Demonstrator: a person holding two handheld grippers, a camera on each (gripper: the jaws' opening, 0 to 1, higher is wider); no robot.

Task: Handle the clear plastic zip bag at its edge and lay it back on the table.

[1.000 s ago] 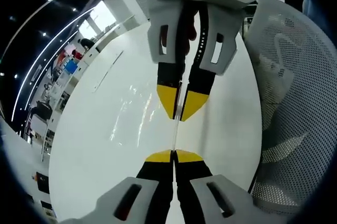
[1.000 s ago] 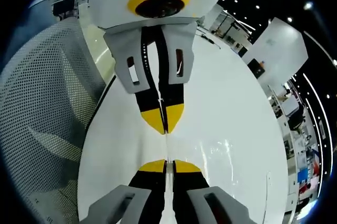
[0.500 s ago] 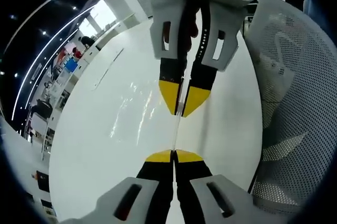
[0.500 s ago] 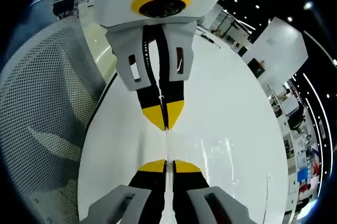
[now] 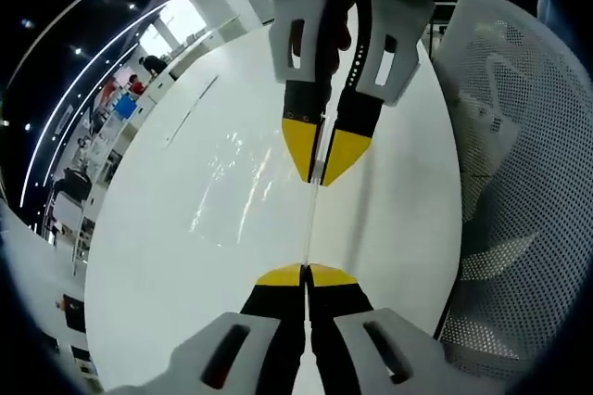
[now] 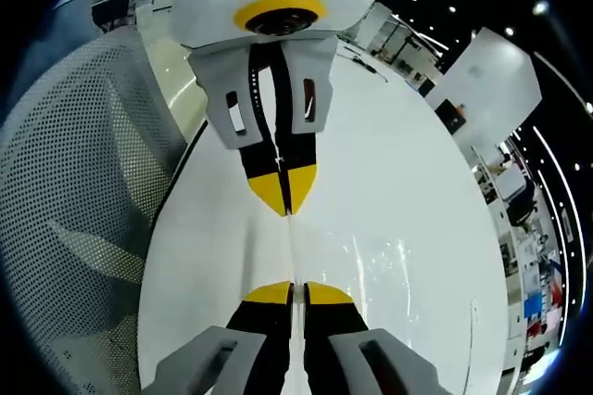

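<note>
A glossy white table (image 5: 185, 256) (round-edged) carries a thin pen-like strip (image 5: 190, 109).

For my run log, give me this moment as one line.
left gripper: shut on bag edge | right gripper: shut on bag edge | clear zip bag: stretched taut above white table

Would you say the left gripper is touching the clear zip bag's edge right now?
Touching: in the left gripper view, the left gripper has its jaws shut on the zip bag edge.
</note>
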